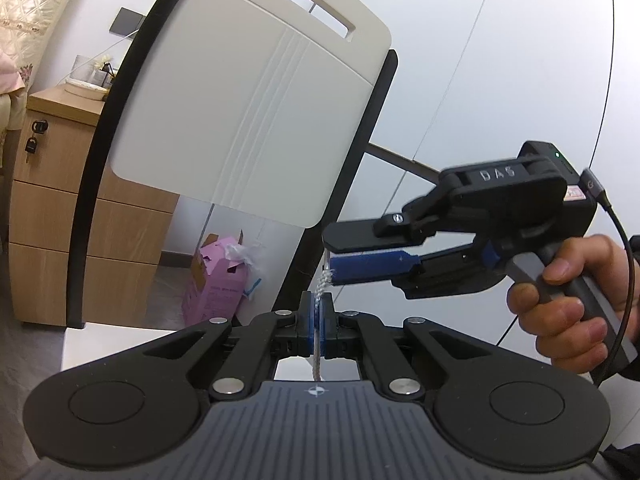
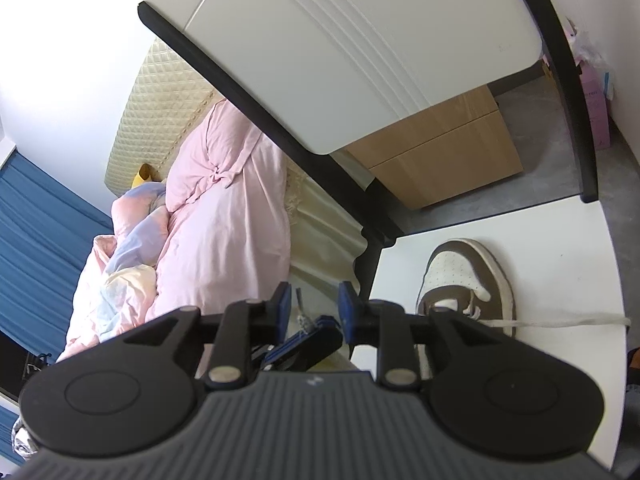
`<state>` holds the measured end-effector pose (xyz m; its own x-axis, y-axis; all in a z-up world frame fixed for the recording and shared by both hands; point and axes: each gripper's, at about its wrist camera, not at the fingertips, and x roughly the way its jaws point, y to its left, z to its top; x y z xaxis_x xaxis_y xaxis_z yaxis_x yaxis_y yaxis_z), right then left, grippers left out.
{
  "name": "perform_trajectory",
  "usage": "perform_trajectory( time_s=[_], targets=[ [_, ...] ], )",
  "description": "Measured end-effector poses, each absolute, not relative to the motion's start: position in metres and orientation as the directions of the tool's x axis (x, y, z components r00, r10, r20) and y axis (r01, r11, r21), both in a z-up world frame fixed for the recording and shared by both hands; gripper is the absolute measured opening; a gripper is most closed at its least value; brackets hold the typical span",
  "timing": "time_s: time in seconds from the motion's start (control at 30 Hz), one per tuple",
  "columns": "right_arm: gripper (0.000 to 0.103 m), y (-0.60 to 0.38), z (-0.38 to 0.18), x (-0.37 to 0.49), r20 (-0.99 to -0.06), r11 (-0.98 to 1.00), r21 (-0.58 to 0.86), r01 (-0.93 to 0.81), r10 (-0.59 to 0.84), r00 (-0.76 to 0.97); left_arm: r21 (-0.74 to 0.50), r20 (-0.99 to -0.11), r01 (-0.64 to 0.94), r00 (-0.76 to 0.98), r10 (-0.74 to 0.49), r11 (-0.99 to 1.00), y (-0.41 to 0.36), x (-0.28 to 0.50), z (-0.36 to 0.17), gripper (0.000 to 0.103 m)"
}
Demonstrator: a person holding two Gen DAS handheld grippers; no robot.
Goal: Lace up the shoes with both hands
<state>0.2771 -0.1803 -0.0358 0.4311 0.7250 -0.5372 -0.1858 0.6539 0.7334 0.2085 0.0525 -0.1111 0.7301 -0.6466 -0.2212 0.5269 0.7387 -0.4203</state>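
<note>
Just ahead of the left gripper (image 1: 318, 322), the lace (image 1: 325, 280) rose near-upright out of its blue pads, which were clamped together on the cord. Directly above that grip sat the right gripper (image 1: 329, 259), lying crosswise, its fingers parted with the lace's frayed tip between them and no visible pinch. From the right wrist view the shoe (image 2: 466, 284) lay on the white table (image 2: 560, 232) off to the right, a slack strand trailing from it. Judging by this, any regrasp would run along the cord's vertical axis.
</note>
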Motion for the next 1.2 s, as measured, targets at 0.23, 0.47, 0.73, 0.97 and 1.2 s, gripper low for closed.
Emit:
perform_trajectory(
  time_s=[0.23, 0.47, 0.73, 0.97, 1.2],
  targets=[
    [0.005, -0.175, -0.038, 0.28, -0.531, 0.643, 0.742, -0.19, 0.737, 0.417, -0.421, -0.225, 0.531, 0.723, -0.653, 0.735, 0.053, 0.207, -0.112, 0.003],
    [0.003, -0.174, -0.035, 0.276, -0.543, 0.67, 0.715, -0.199, 0.712, 0.445, -0.434, -0.225, 0.527, 0.722, -0.654, 0.731, 0.056, 0.207, -0.111, 0.007],
    [0.003, -0.18, -0.043, 0.273, -0.55, 0.676, 0.72, -0.154, 0.692, 0.468, -0.441, -0.18, 0.555, 0.715, -0.675, 0.705, 0.058, 0.202, -0.108, 0.035],
    [0.004, -0.182, -0.053, 0.27, -0.51, 0.624, 0.768, -0.142, 0.731, 0.453, -0.413, -0.176, 0.54, 0.743, -0.646, 0.733, 0.058, 0.201, -0.11, 0.003],
    [0.008, -0.195, -0.059, 0.271, -0.474, 0.601, 0.787, -0.141, 0.735, 0.485, -0.33, -0.165, 0.479, 0.819, -0.549, 0.814, 0.082, 0.203, -0.096, 0.003]
  ],
)
